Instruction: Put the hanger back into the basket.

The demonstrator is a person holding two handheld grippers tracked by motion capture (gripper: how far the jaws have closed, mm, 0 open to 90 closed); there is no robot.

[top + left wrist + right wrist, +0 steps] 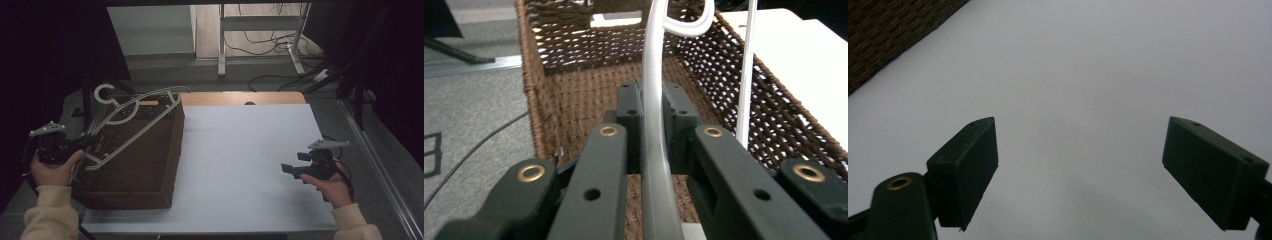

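Observation:
A white plastic hanger (136, 116) lies tilted across the top of a brown wicker basket (150, 165) at the table's left edge. My left gripper (92, 141) is shut on the hanger's lower arm at the basket's left rim. In the left gripper view the hanger (655, 150) runs up between the closed jaws of my left gripper (653, 100) over the basket's inside (584, 95). My right gripper (289, 170) hovers open over the white table (240, 150) at the right, and in the right gripper view nothing lies between the spread jaws of my right gripper (1080, 150).
The basket's corner (883, 35) shows at the upper left of the right gripper view. A wooden strip (240, 98) runs along the table's far edge. Beyond it are a metal frame (260, 35) and cables (270, 45) on the floor.

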